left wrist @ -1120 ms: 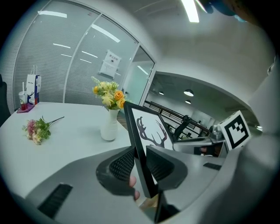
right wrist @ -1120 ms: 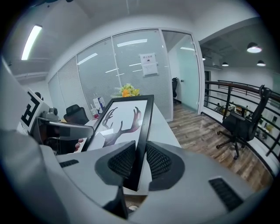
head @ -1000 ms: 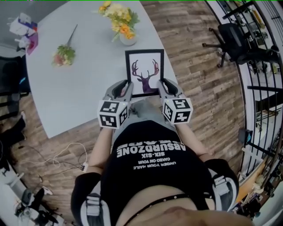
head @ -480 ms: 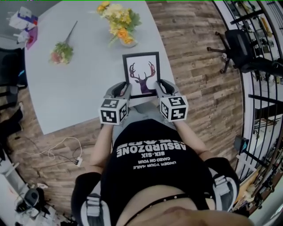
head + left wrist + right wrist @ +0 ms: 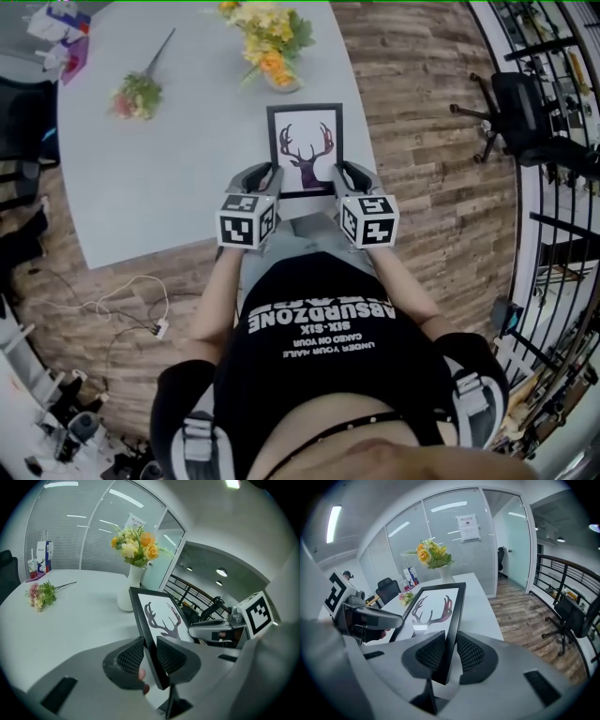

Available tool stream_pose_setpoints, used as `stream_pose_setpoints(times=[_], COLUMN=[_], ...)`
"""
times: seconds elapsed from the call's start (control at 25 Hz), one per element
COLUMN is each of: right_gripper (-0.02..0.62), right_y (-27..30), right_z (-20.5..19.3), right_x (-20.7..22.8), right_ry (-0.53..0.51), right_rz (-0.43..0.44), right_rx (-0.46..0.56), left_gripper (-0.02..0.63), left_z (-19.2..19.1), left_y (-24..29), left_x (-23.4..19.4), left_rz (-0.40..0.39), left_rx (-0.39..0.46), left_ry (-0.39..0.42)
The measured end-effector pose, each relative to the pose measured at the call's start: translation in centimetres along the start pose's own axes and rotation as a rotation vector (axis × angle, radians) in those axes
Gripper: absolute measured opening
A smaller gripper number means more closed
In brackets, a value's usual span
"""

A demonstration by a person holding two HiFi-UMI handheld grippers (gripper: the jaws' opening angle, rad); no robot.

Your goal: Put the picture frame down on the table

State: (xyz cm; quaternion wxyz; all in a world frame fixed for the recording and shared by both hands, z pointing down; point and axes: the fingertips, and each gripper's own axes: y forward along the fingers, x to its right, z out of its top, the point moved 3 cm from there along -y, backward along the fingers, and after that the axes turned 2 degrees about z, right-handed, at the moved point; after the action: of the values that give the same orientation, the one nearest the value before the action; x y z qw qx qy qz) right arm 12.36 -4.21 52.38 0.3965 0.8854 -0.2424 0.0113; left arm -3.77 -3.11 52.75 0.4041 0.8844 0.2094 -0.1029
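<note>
A: What is the head view showing?

B: The picture frame (image 5: pixel 304 150) is sitting over the near edge of the grey bench (image 5: pixel 169 178), face up, with its long axis running away from the person. The deer's antlers are pointing to the far side. The left gripper (image 5: pixel 265 172) and the right gripper (image 5: pixel 344 172) are each gripping a long side edge near the frame's near corners. A vase of flowers (image 5: pixel 273 49) is standing just beyond the frame, and a loose flower sprig (image 5: pixel 137 95) is lying well apart to the left.

A: And the left gripper view?

B: Its jaws are clamping the frame's (image 5: pixel 161 618) black edge between the ribbed pads (image 5: pixel 129 656). The frame is tilting, its far end rising toward the vase (image 5: pixel 126 592).

A: The right gripper view?

B: Those jaws are likewise pinching the frame's (image 5: pixel 436 606) other edge, pads (image 5: pixel 469 652) pressing on both faces. The frame is stretching away lengthwise toward the flowers (image 5: pixel 431 554).

A: Is it touching the bench?

B: I am not able to tell.
</note>
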Motion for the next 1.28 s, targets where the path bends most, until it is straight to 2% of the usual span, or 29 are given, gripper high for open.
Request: stream_pose_setpoints(times=[1.28], right_gripper=[0.092], right_y=[4.6], right_z=[-2.0], right_x=[1.1], right_ry=[0.01], right_rz=[0.03], right_rx=[-0.123], left_gripper=[0.095], left_z=[-2.4], left_y=[3.7], left_x=[-2.5], left_rz=[0.039], left_rx=[-0.111], left_ry=[-0.058])
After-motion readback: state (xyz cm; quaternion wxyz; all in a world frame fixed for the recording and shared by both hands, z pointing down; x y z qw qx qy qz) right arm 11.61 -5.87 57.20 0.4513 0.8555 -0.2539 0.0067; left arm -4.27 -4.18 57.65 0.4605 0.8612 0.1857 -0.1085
